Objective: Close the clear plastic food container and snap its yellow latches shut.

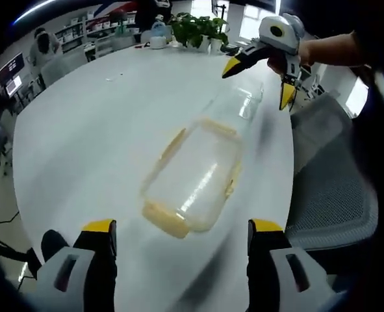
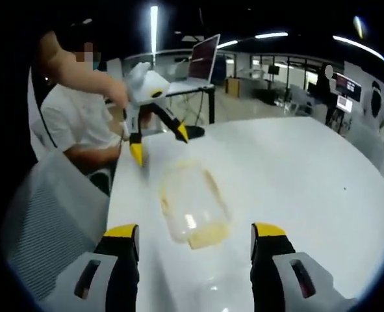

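The clear plastic food container [image 1: 193,179] lies on the white table [image 1: 94,123], its yellow latches showing along the rim and at the near end. A clear part, blurred, extends from its far end. My left gripper [image 1: 182,227] stands open just short of that near end, with nothing between its jaws. My right gripper [image 1: 259,81] hovers open above the container's far end, held by a hand. In the right gripper view the container [image 2: 190,205] lies ahead of my open right gripper [image 2: 195,231], and my left gripper [image 2: 158,143] hangs open beyond it.
A grey mesh chair [image 1: 334,188] stands at the table's edge beside the container, also seen as the chair [image 2: 49,214]. The person [image 2: 75,120] holding the grippers sits behind it. Potted plants [image 1: 198,29] and bottles stand at the table's far end.
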`<state>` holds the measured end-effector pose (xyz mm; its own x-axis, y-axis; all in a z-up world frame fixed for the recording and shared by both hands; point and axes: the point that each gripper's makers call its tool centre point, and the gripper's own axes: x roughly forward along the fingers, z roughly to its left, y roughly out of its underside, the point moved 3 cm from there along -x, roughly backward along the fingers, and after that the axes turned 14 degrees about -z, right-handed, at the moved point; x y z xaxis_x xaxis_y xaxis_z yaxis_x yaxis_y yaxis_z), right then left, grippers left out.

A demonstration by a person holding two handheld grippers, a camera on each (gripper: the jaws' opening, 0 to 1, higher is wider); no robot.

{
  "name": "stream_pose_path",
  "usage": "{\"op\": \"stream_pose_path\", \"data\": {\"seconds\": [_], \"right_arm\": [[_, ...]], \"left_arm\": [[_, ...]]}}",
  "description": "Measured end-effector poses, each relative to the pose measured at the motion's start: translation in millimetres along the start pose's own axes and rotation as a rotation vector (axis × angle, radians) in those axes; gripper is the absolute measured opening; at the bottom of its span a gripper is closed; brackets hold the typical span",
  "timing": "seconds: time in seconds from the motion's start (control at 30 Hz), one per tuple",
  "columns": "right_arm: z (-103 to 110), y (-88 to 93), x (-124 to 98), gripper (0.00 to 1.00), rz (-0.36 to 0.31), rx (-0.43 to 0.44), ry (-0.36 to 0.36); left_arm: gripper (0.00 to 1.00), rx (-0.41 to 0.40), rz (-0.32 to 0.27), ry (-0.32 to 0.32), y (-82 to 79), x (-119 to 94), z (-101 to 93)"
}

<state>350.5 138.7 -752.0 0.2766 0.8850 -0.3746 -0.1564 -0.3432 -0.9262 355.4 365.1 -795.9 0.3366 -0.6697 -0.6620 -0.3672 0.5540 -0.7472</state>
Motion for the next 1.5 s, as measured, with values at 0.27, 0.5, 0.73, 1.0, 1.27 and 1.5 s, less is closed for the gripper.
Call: {"op": "stream_pose_path", "data": {"seconds": [0.27, 0.5, 0.73, 1.0, 1.27, 1.5], "right_arm": [[-4, 4.9, 4, 0.72, 0.031, -0.030, -0.024], [-8, 10.2, 10, 0.72, 0.073, -0.060, -0.066], [-8, 17.7, 12, 0.70, 0.106, -0.069, -0.088], [-9, 21.1, 16, 0.69, 0.122, -0.073, -0.102], [-7, 27.9, 23, 0.68, 0.150, -0.081, -0.127], [-5, 31.9, 33, 0.67, 0.164, -0.108, -0.157]], "left_arm": [[0.80, 0.024, 0.035, 0.032, 4.1, 2, 1.3], [0.80, 0.058, 0.068, 0.057, 5.8, 5, 3.8], [0.79, 0.099, 0.102, 0.085, 6.4, 9, 5.4], [0.77, 0.143, 0.141, 0.111, 11.0, 14, 10.2], [0.76, 0.187, 0.168, 0.134, 13.1, 17, 10.2], [0.75, 0.209, 0.188, 0.148, 15.1, 18, 11.5]]}}
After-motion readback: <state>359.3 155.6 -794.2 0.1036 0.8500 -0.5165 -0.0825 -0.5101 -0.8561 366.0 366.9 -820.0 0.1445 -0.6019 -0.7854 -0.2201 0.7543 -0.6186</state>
